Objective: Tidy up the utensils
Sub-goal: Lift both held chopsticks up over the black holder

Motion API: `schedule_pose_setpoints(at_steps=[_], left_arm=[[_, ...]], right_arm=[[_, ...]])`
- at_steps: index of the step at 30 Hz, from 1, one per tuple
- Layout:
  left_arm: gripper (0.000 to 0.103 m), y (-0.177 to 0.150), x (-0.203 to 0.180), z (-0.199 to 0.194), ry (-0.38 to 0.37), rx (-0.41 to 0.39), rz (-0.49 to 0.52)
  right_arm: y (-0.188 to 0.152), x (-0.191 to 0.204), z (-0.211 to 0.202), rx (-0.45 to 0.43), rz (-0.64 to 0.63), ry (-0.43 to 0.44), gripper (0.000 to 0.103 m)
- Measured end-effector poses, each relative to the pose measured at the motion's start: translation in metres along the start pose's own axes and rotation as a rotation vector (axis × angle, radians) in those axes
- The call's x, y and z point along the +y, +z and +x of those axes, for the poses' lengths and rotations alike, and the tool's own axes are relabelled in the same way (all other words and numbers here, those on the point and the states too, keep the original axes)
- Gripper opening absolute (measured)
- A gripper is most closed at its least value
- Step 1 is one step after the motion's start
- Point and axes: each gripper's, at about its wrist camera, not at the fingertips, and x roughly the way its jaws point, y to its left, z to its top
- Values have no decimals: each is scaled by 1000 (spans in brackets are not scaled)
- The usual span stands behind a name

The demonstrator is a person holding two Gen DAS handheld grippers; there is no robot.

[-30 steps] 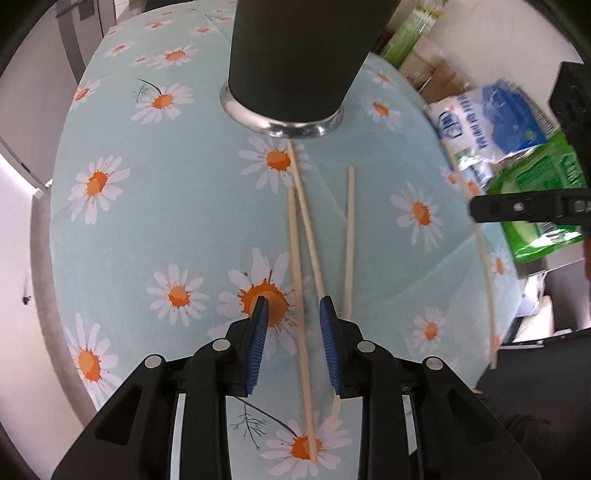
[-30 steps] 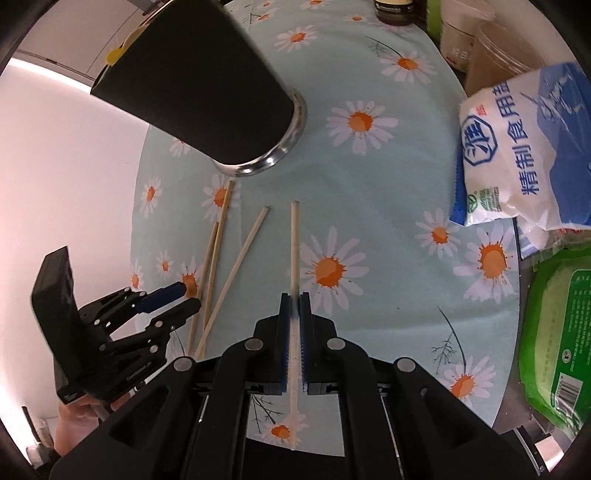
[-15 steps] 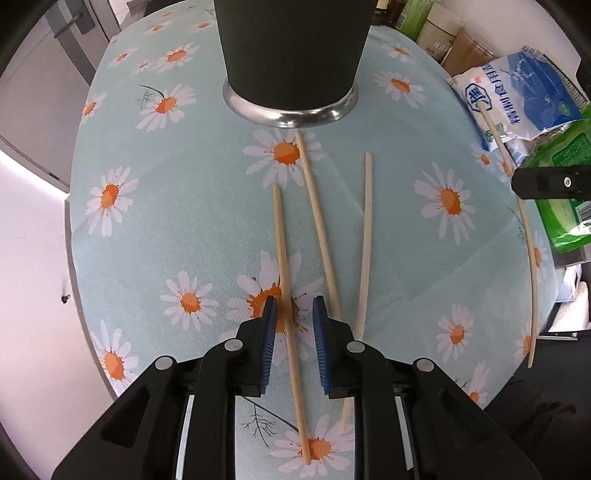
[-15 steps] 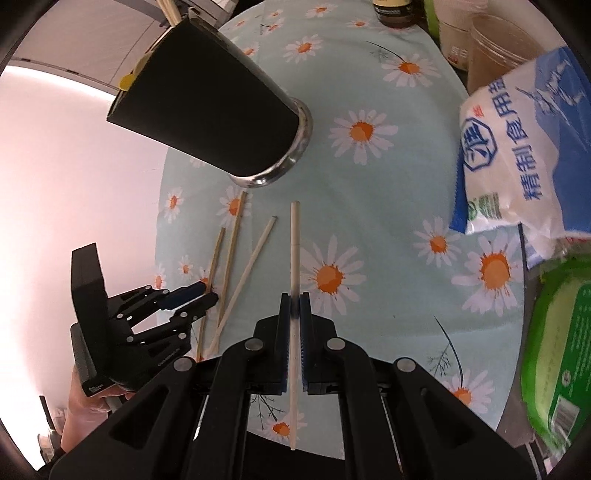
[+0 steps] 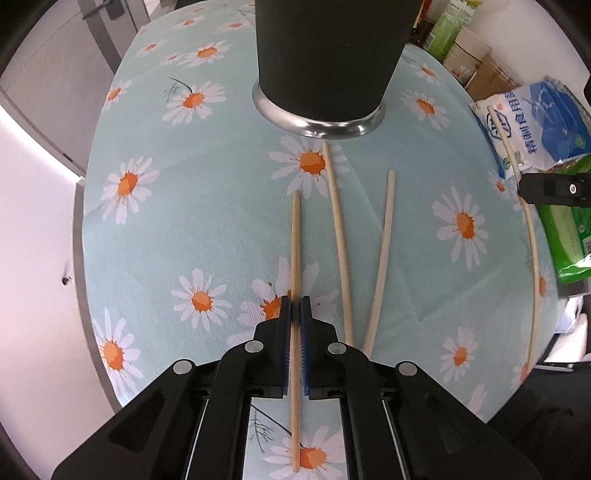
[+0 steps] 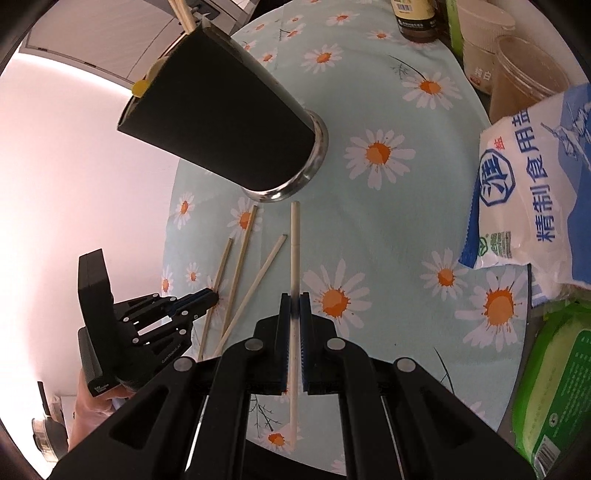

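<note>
The left gripper (image 5: 294,308) is seen clamped shut on a tan chopstick (image 5: 295,258), which is pinned between the blue pads partway along its length, its far tip aimed at the black cup (image 5: 325,55). Just right of it, two loose chopsticks (image 5: 338,229) are laid on the daisy-print tablecloth (image 5: 184,206), converging near the gripper; the nearer one's far end is almost touching the cup's steel base. The right gripper (image 6: 294,308) is likewise closed tight on a paler chopstick (image 6: 294,251), whose far tip is held just short of the cup's base. The cup is shown standing upright on the cloth, with chopstick ends (image 6: 181,11) sticking out of its rim. To the right of the cup, a blue-and-white salt bag (image 6: 532,177) and a green packet (image 6: 557,391) are stacked at the table's edge, with jars (image 6: 517,70) behind them
</note>
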Motion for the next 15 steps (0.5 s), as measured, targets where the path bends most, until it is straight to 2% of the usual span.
schedule_pose_setpoints(at_steps=[10,15], left_arm=[[4,-9,2,-43,-4,-125,-70],[4,-5,-11,-68,-27,-213,-98]], right_arm=[[3,7,-6,-13,-58,6,6],[5,23,-17,-72,-132,29,6]])
